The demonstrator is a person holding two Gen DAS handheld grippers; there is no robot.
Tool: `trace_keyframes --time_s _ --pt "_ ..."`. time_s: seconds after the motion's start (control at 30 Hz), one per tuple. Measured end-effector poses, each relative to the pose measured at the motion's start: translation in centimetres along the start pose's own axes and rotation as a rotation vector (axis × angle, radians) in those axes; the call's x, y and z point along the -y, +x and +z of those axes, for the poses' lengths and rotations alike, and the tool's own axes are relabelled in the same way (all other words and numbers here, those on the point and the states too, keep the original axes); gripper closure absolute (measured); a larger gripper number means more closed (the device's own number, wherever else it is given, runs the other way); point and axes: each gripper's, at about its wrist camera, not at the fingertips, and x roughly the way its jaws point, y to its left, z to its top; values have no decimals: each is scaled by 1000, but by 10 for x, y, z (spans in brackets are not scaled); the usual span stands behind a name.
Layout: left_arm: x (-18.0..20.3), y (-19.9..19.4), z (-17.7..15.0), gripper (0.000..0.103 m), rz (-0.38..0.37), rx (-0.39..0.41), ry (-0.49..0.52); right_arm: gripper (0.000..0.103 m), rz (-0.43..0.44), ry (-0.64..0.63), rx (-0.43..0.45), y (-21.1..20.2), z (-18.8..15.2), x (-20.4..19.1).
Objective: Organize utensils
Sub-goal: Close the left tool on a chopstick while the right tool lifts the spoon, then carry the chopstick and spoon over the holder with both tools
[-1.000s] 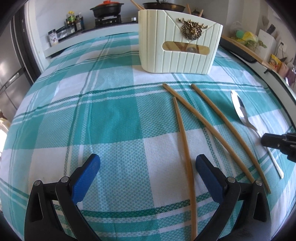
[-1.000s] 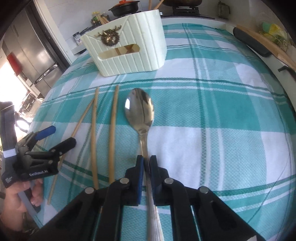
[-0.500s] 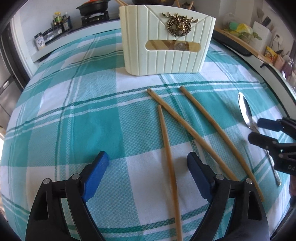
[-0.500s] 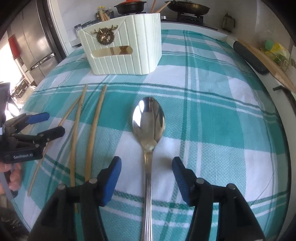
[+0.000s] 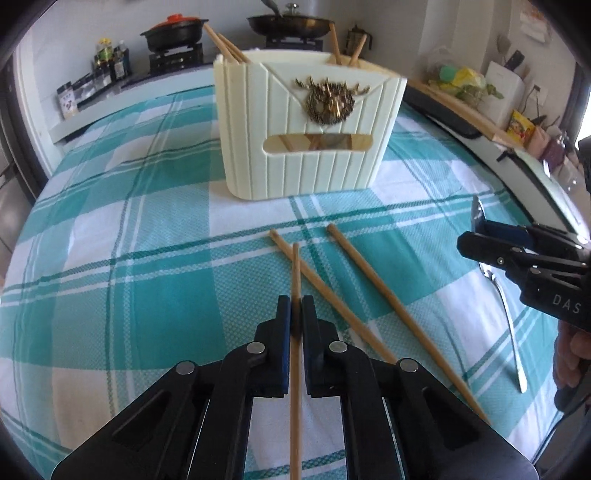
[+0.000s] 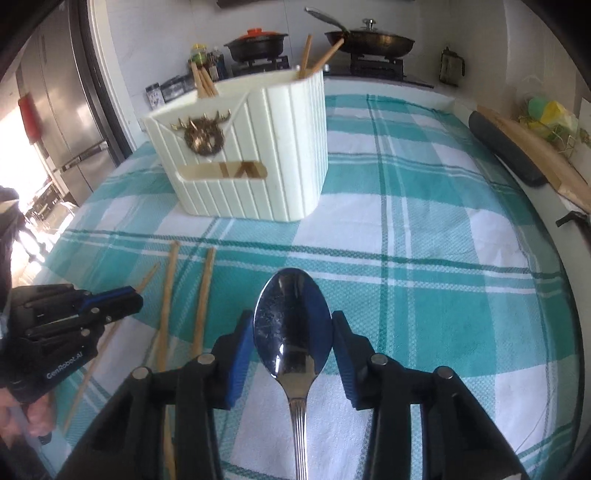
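Note:
My left gripper is shut on a wooden chopstick whose far tip crosses over one of two other chopsticks lying on the teal checked cloth. The right wrist view shows that left gripper at the left, with its chopstick slanting out of it. A steel spoon has its bowl between my right gripper's closing jaws, and the blue pads look to touch both of the bowl's edges. The cream utensil holder stands beyond, with several chopsticks in it. My right gripper and the spoon's handle show at the right.
A stove with a black pot and a pan stands behind the table, with small bottles to the left. A wooden board and a dark bar line the table's right edge. A steel fridge stands at the left.
My left gripper closed on the leftmost chopstick and rose a little. My right gripper let go of the spoon's handle, opened, moved forward to the bowl and narrowed around it.

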Motion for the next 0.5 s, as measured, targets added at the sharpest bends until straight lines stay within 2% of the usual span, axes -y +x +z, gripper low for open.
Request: trace_keyframes --time_s 0.13,0.17,0.2,0.3,0.5 --pt "-9 -47 9 99 -32 109 -42 61 26 -5 102 -44 5 -4" --pt "-11 -60 11 99 -39 136 -51 61 27 -20 153 -67 7 -8" --pt "-14 -71 12 99 -43 161 -56 61 27 -20 153 -67 7 -8" --pt "-20 -99 15 99 -53 223 -72 61 26 -40 242 -106 7 -15" --pt "-31 -125 16 99 -68 296 -116 61 18 -37 303 -130 5 -18"
